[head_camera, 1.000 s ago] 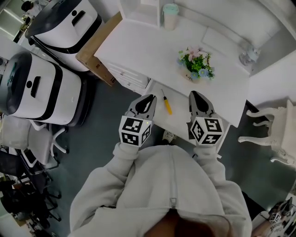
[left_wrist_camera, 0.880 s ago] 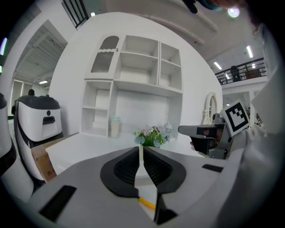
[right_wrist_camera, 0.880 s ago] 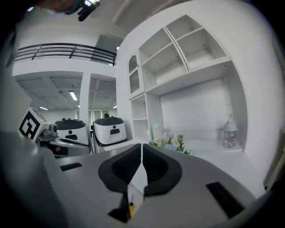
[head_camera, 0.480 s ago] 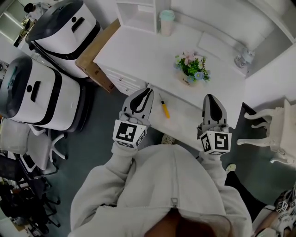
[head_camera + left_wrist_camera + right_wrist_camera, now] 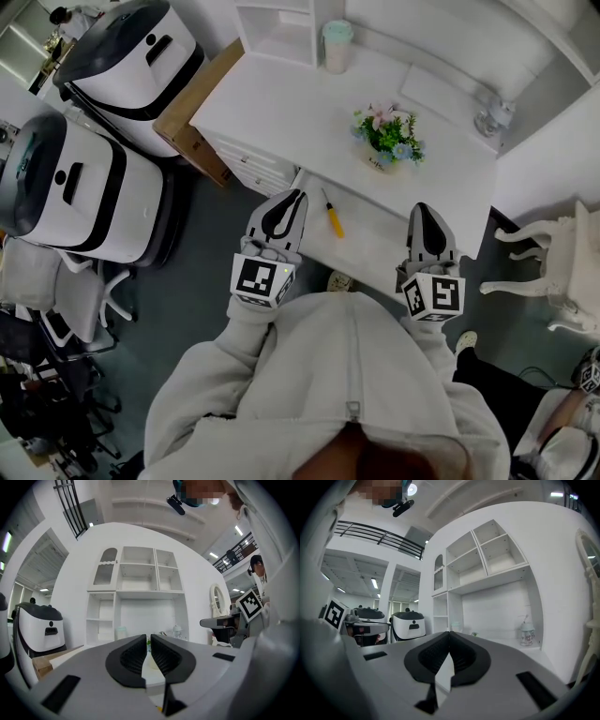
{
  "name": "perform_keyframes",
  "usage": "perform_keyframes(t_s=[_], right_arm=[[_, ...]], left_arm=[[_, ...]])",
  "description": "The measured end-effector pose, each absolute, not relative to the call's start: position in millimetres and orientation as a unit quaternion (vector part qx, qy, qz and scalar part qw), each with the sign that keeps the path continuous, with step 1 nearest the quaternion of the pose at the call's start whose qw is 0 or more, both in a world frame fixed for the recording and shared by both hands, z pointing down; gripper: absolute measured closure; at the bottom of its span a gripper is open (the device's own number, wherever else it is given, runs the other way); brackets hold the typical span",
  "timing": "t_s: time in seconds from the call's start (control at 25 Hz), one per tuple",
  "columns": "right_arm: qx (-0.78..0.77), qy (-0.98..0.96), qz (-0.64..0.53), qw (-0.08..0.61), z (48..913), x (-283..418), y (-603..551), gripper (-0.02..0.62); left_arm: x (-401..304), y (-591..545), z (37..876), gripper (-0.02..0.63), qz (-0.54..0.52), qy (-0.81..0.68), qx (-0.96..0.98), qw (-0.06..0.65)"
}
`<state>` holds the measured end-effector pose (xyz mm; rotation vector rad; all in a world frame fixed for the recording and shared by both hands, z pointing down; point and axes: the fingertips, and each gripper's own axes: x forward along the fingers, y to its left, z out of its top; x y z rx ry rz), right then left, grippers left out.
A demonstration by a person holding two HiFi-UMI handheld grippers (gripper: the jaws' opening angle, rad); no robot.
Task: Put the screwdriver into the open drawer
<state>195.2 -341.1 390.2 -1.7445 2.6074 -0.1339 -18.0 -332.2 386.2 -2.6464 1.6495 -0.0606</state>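
Note:
The screwdriver (image 5: 331,214), yellow-handled with a thin dark shaft, lies near the front edge of the white desk (image 5: 309,103), between my two grippers. My left gripper (image 5: 297,197) hovers just left of it, level, jaws shut on nothing; in the left gripper view (image 5: 148,637) the tips meet. To the screwdriver's right, my right gripper (image 5: 424,208) is over the desk's front edge, its jaws closing until the tips touch (image 5: 449,633), nothing between them. Drawer fronts (image 5: 251,161) show under the desk's left end; I cannot tell if one is open.
On the desk stand a flower pot (image 5: 386,139), a pale cup (image 5: 337,45) and a small bottle (image 5: 494,117). Two white-and-black machines (image 5: 75,183) and a brown box (image 5: 192,103) crowd the left. A white chair (image 5: 553,272) is at the right.
My right gripper has shifted right, away from the screwdriver. The left gripper has rolled slightly and come a little closer to the camera. The screwdriver has not moved.

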Motion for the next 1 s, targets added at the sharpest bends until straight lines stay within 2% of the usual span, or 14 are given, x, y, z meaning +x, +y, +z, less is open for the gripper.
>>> perform_keyframes(t_s=[1.0], right_arm=[[-0.532, 0.844, -0.066, -0.018, 404, 161, -349, 0.563]], left_arm=[[-44, -323, 402, 0.565, -0.039, 0.545, -0.838, -0.009]])
